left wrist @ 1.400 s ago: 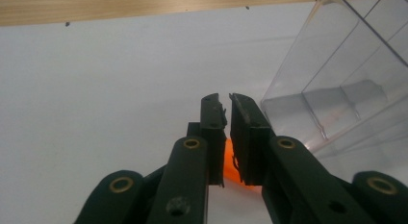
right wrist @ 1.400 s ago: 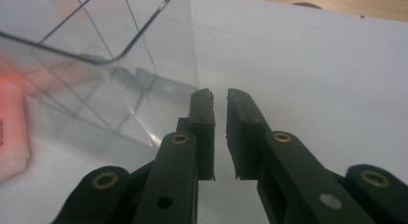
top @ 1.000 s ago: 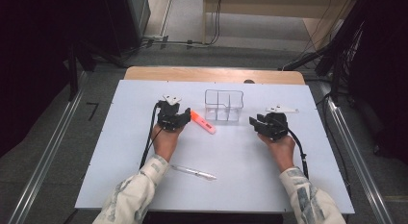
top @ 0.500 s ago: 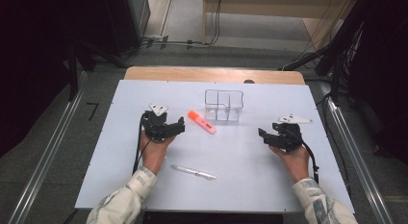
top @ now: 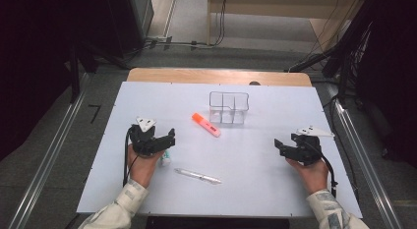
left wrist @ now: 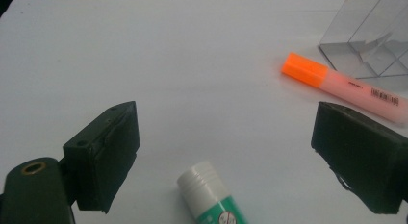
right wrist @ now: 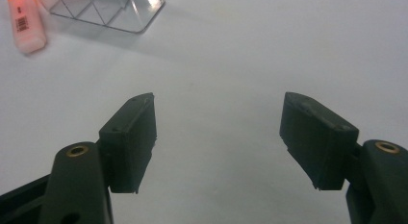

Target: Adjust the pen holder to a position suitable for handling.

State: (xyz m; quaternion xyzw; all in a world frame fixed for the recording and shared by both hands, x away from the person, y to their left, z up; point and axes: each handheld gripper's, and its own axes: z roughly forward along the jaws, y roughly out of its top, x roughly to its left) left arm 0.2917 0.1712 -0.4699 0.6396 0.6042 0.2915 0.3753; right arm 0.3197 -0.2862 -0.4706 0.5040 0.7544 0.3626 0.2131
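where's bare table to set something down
Bare patches: the table between the pen and right gripper, and the far-left corner. Crowded: around the left gripper, with glue stick, highlighter and clear organizer.

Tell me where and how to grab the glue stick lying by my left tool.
Take the glue stick across its green-labelled barrel, just below the white cap. It lies flat on the table, cap pointing away from the left tool, whose open jaws already stand either side of it. Come straight down from above and probably close on the round sides; nothing crowds it.
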